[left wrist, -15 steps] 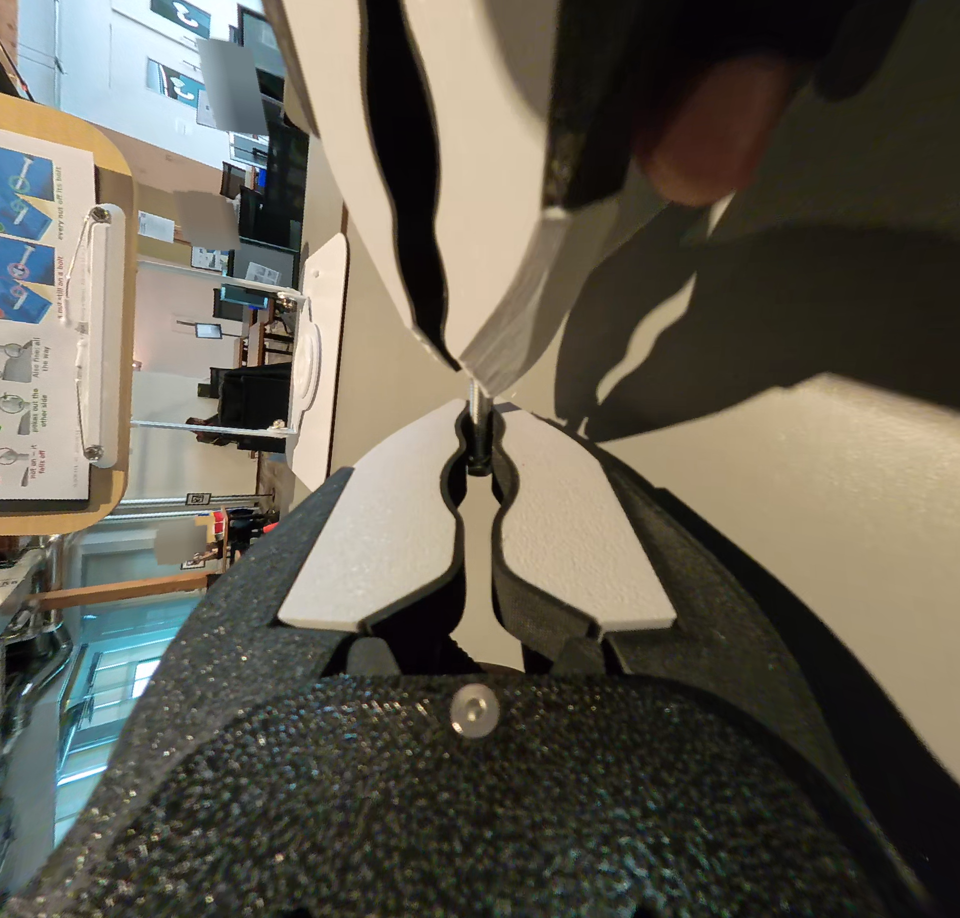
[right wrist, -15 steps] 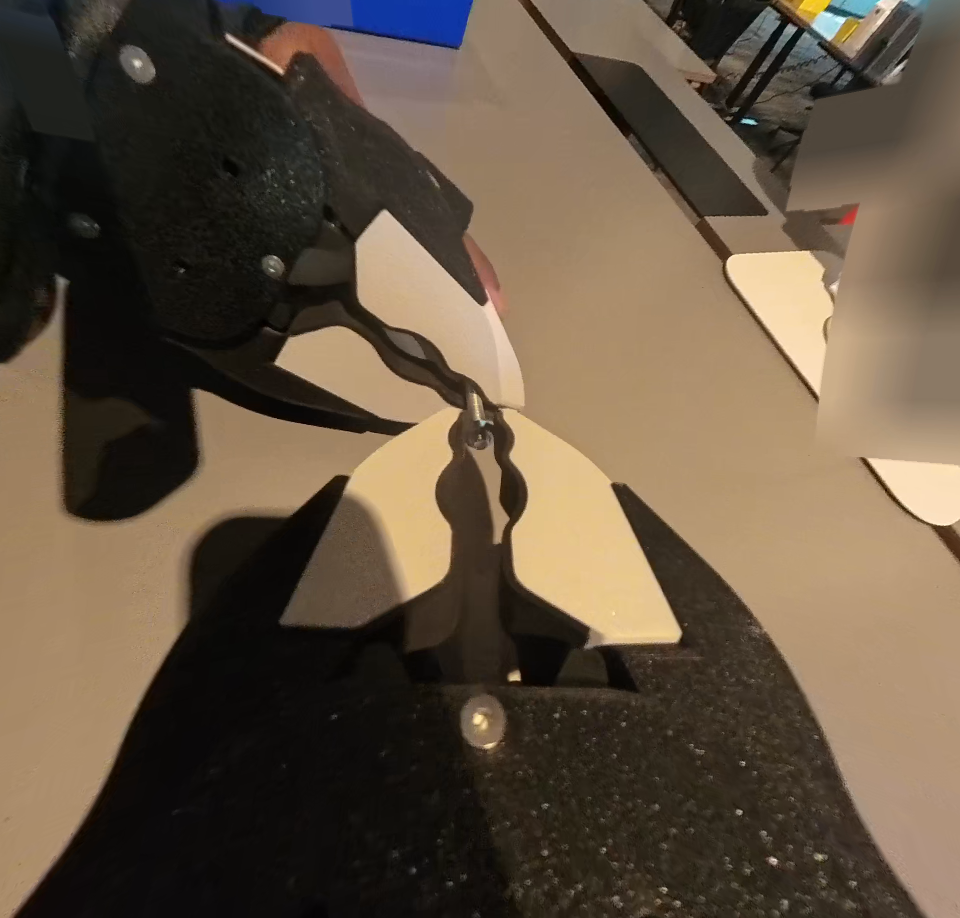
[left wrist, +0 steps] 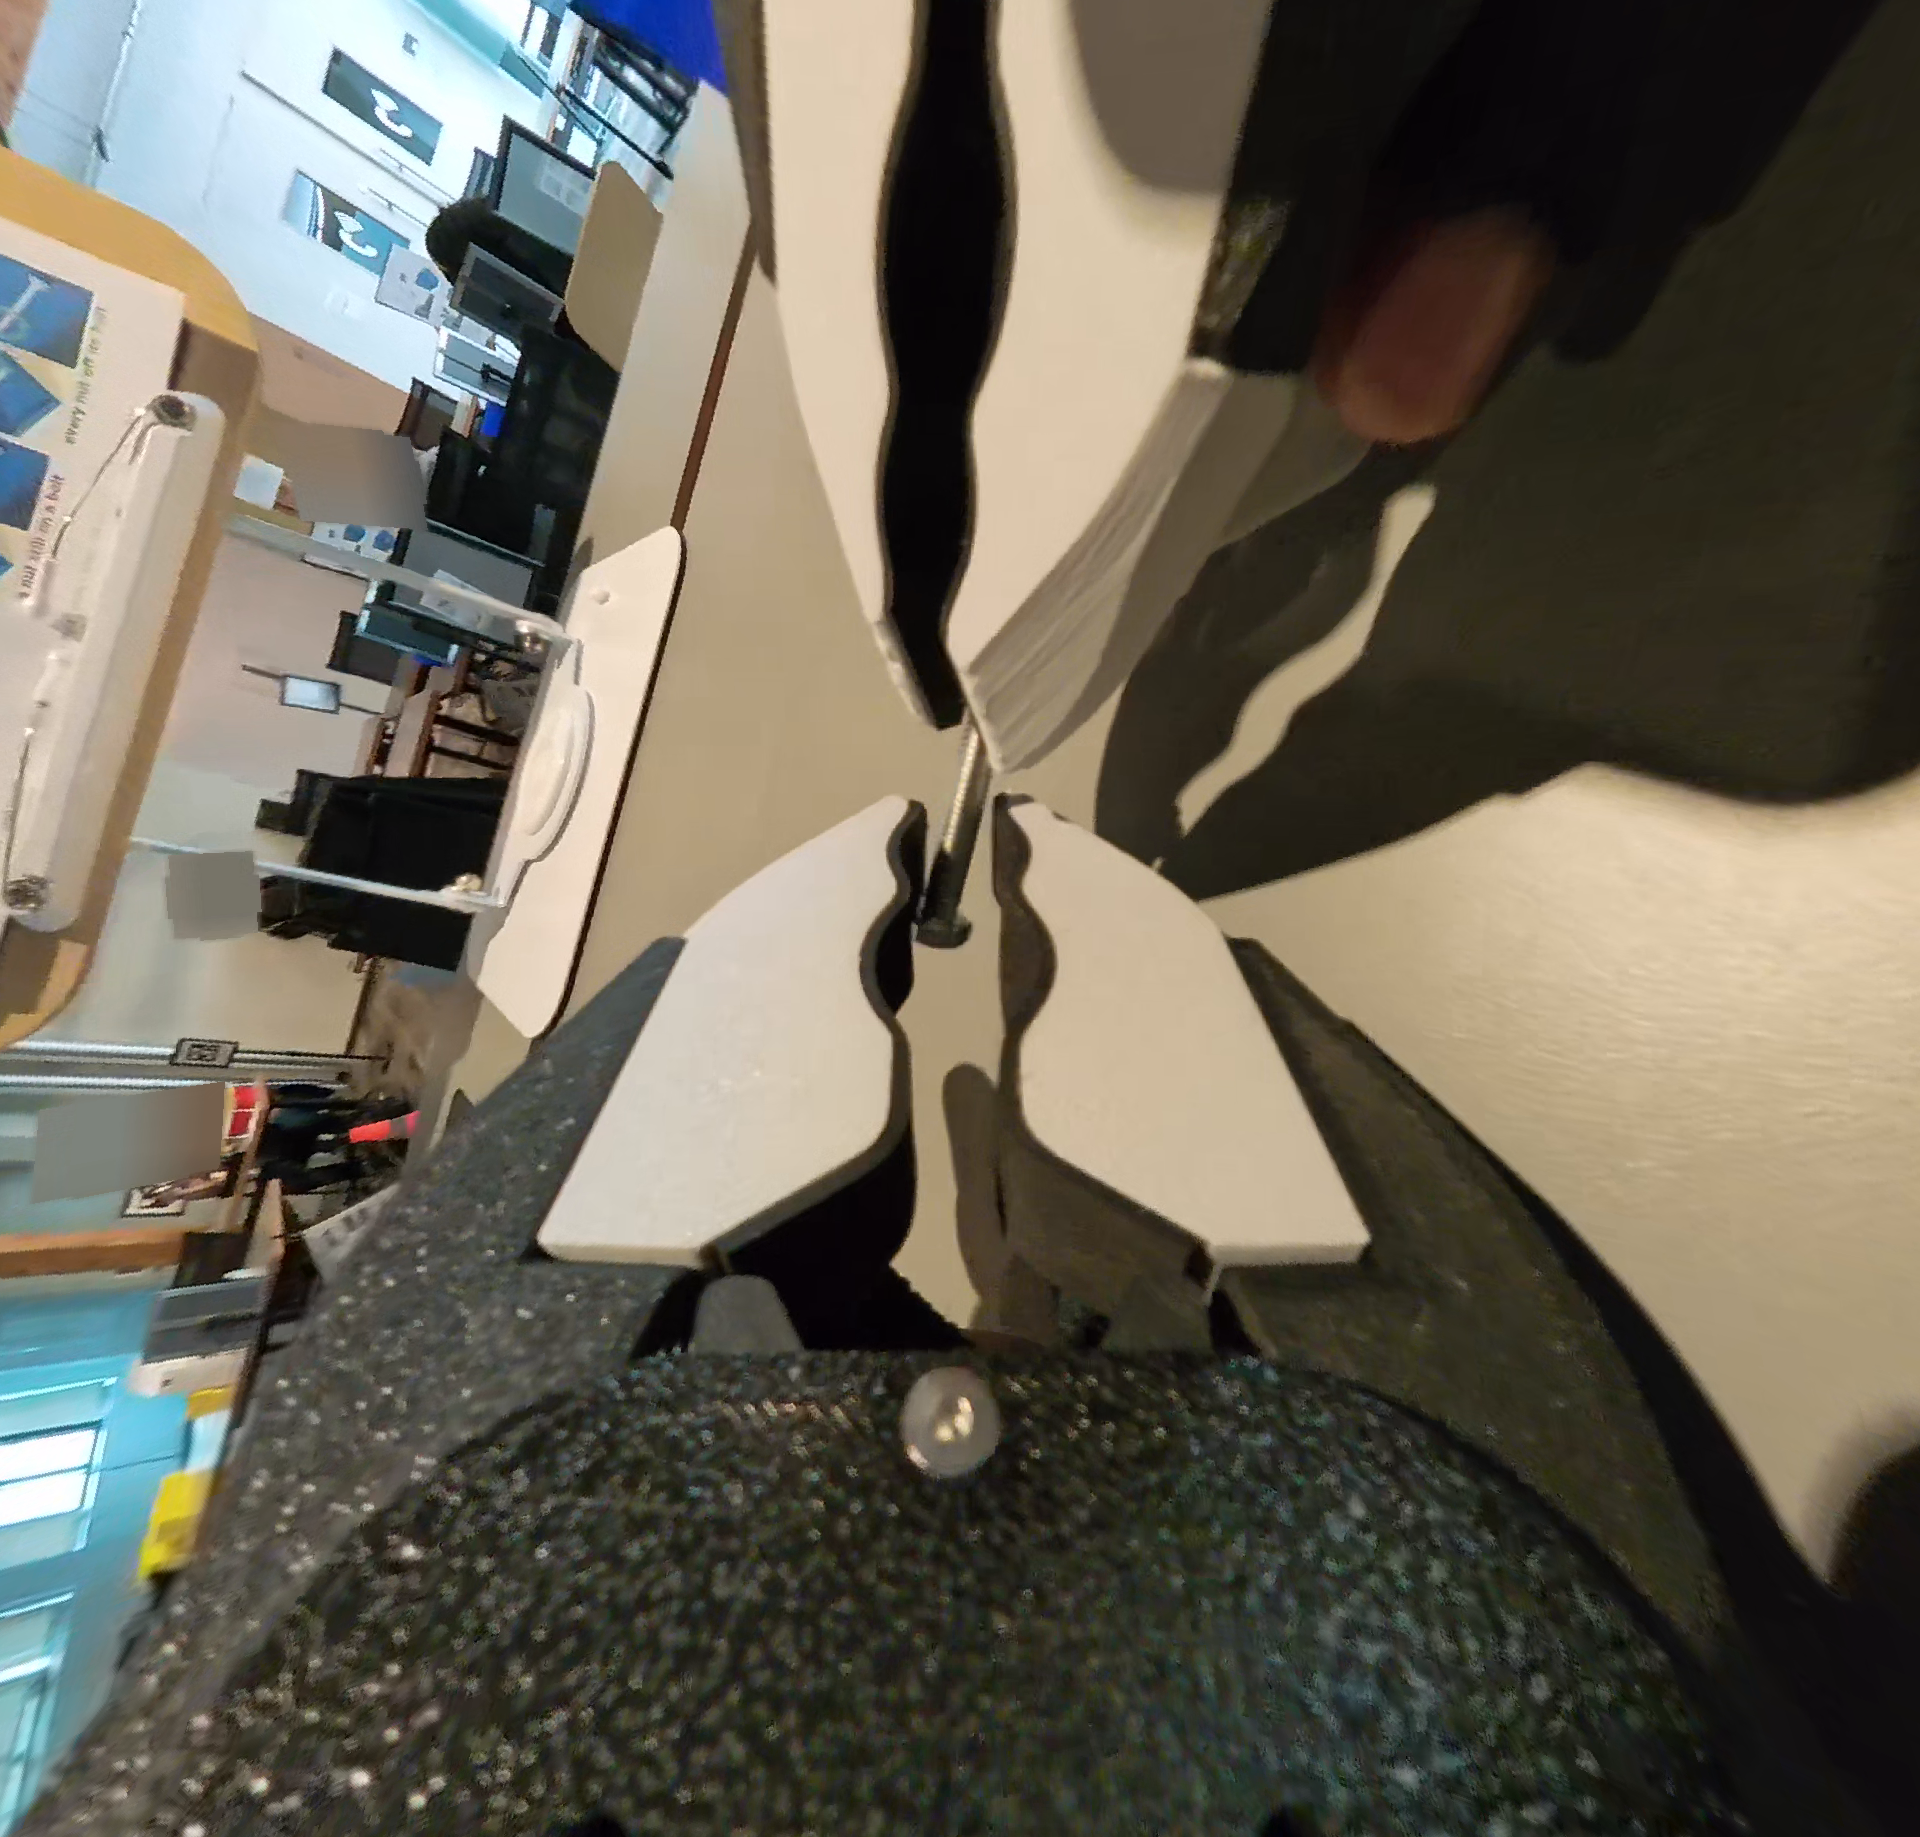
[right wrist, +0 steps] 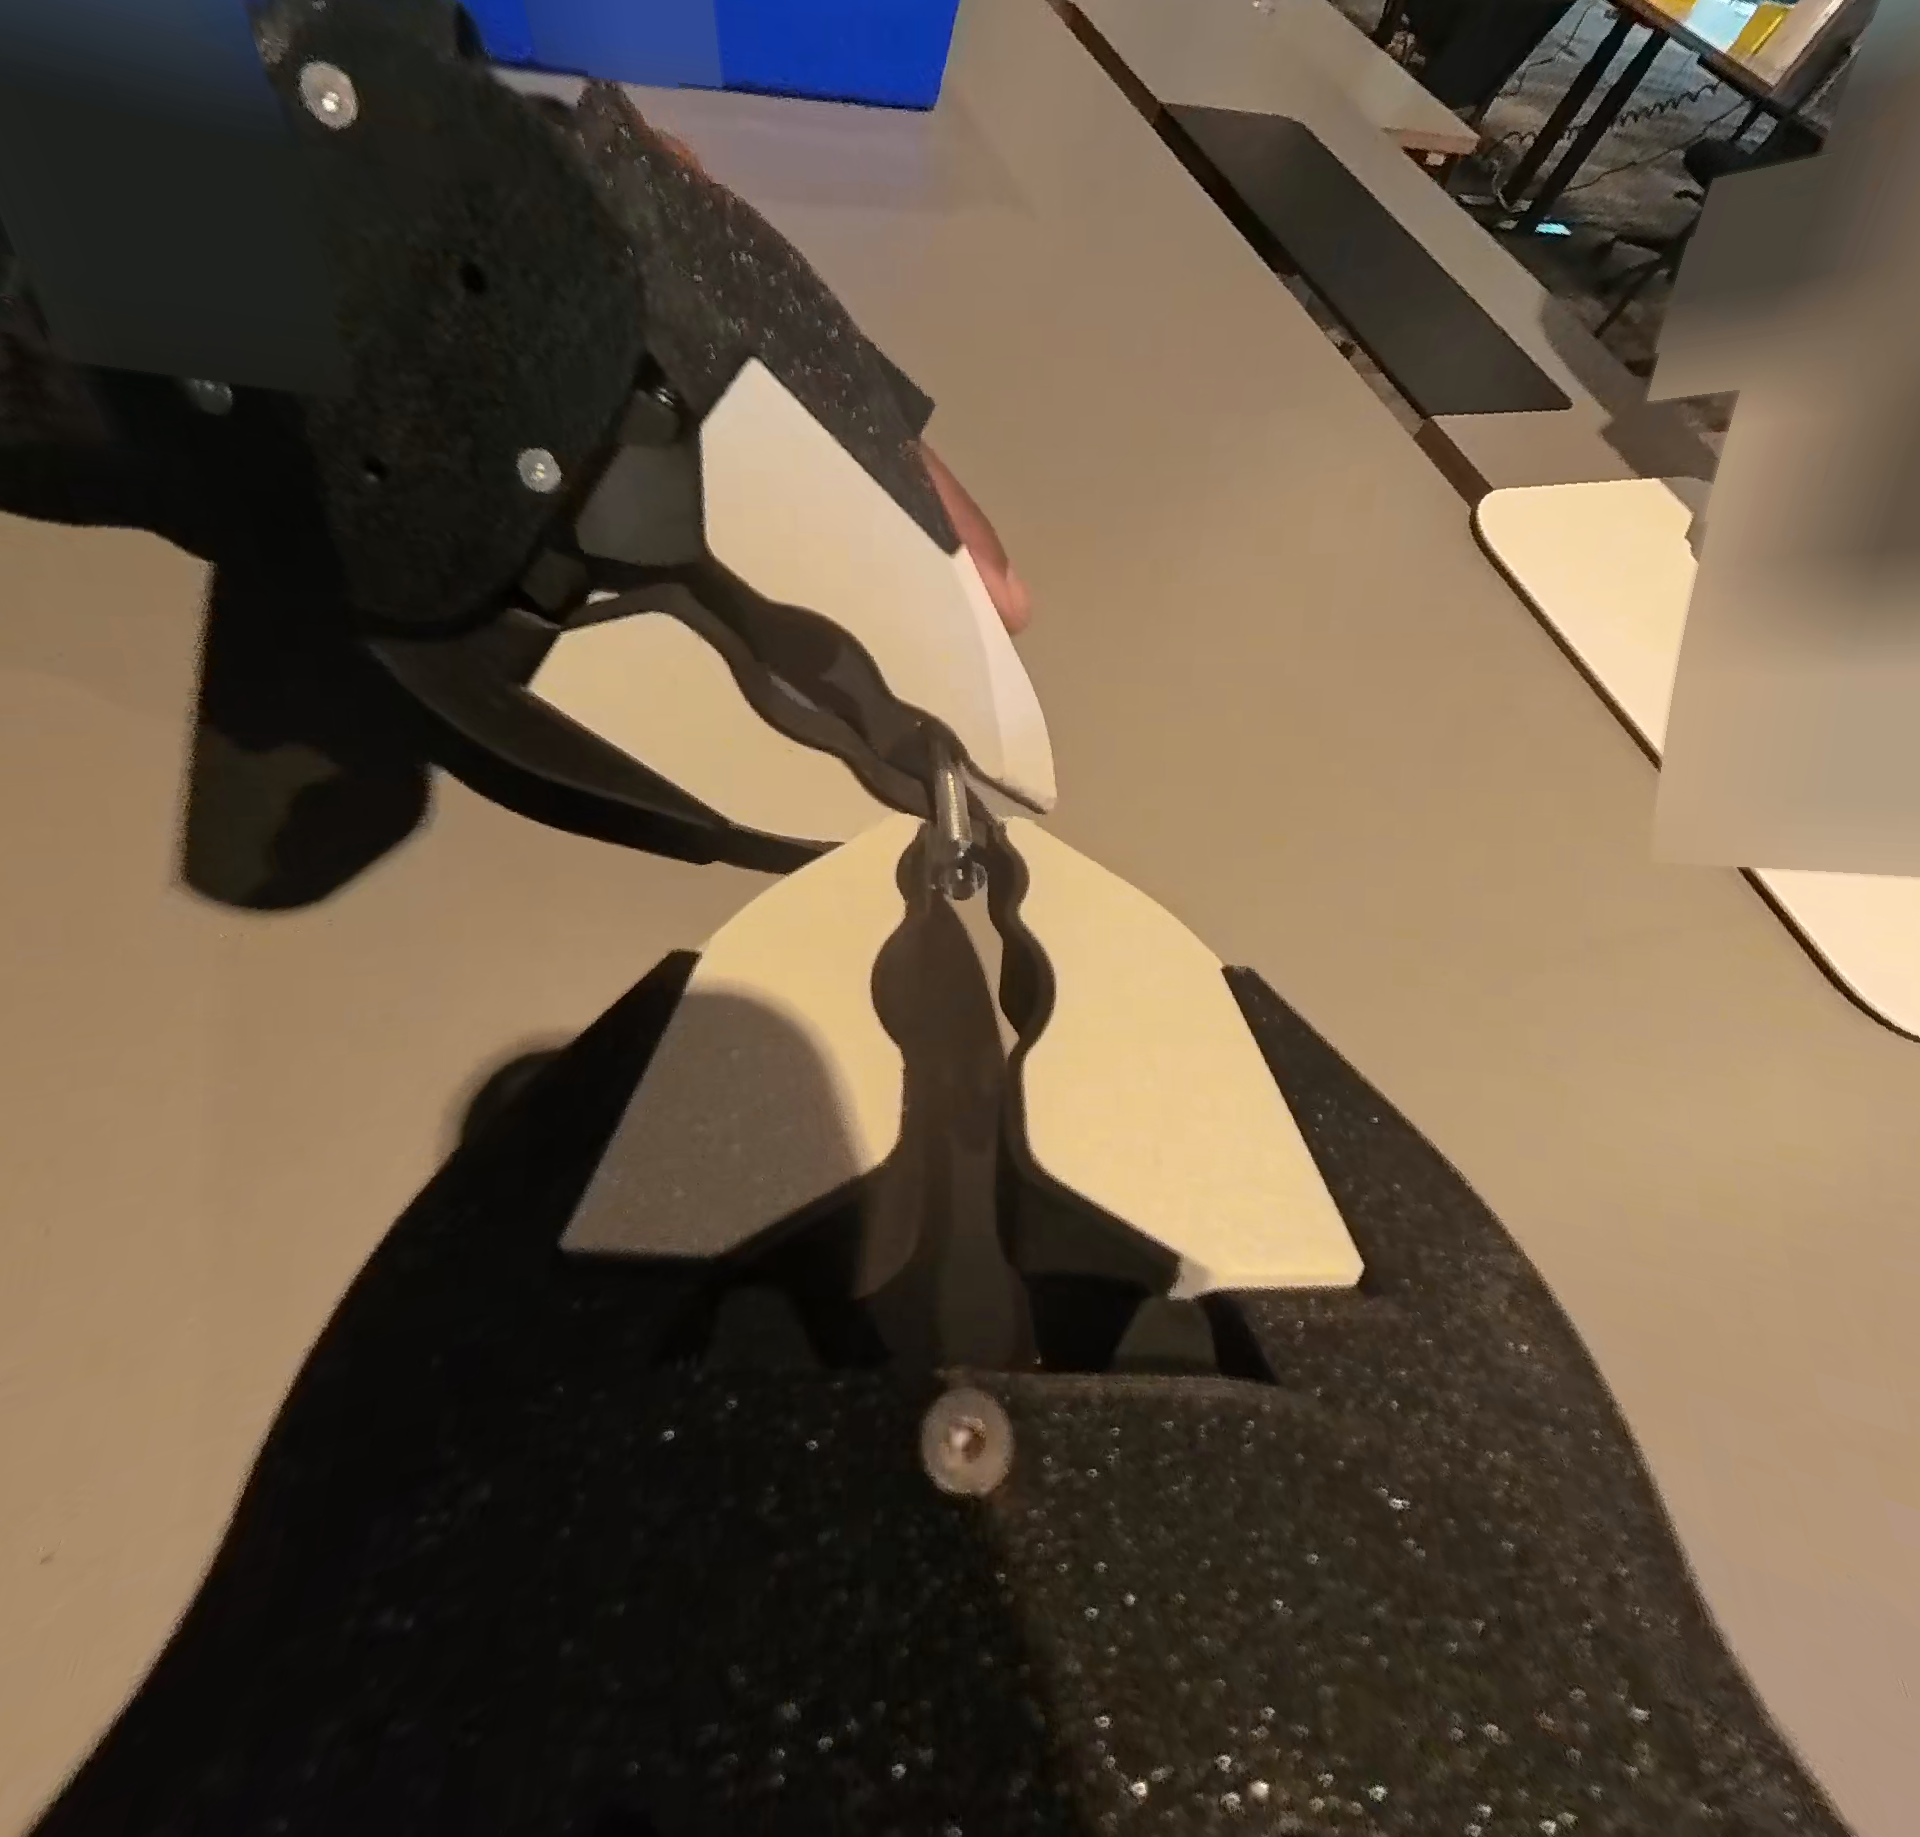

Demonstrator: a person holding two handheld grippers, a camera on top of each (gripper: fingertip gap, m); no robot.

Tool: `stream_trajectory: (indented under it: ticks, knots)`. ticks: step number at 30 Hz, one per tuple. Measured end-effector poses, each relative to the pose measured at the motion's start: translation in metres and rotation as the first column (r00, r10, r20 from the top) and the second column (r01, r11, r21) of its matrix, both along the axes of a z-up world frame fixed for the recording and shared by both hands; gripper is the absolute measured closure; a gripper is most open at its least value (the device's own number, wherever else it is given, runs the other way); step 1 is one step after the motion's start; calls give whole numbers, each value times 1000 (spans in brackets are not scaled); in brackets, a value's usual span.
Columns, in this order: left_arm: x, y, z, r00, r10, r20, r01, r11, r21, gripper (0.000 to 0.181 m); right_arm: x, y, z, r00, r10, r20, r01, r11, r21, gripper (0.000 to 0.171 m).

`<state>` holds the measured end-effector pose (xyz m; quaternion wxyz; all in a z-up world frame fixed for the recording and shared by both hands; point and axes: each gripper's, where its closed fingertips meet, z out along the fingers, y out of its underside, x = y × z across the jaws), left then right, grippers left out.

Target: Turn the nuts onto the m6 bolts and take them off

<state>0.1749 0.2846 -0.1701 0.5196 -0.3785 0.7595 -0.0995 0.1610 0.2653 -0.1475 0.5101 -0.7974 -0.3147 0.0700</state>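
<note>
A thin threaded M6 bolt (left wrist: 954, 831) is held in the air between my two grippers, above the grey table (right wrist: 1247, 644). My left gripper (left wrist: 958, 811) is shut on its dark head end, which sits in the first notch of the jaws. My right gripper (right wrist: 958, 847) is shut on the other end, where a small shiny nut (right wrist: 958, 878) shows between its fingertips. In the left wrist view the right gripper (left wrist: 961, 733) comes down from above. In the right wrist view the left gripper (right wrist: 961, 785) comes in from the upper left, and the bolt (right wrist: 948, 800) bridges the two.
A wooden board with a picture sheet (left wrist: 94, 540) stands at the left. A white plate with a clear stand (left wrist: 613, 707) lies beyond it. White boards (right wrist: 1579, 592) lie at the table's right. A person's fingertip (left wrist: 1423, 333) rests on the right gripper. More tables stand behind. Both grippers' tips are close together, under 4 cm apart.
Both grippers keep their hold. The left wrist view has tilted, so the background has shifted and the bolt now leans slightly. The two grippers have turned a little against each other.
</note>
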Motion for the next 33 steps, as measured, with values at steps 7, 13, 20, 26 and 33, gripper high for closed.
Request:
stream_trajectory:
  ticks: [7,13,20,26,33]
  knots:
    - [1,-6,5,999,-25,43,29,995,-93,160,1,-2,5,1000,10,-4,-10,1000,4,161]
    - [-2,-14,8,994,-91,52,98,985,-141,152,-1,-7,7,998,58,-20,-58,998,-9,161]
    - [-10,-16,20,984,-145,107,168,953,-251,138,-4,-16,11,989,143,-44,-144,989,-15,161]
    - [-21,-39,52,931,-240,275,347,818,-460,141,-16,-30,35,934,271,-234,-264,962,63,162]
    - [-29,-53,78,869,-263,419,482,640,-599,148,-23,-42,65,856,363,-367,-318,931,178,162]
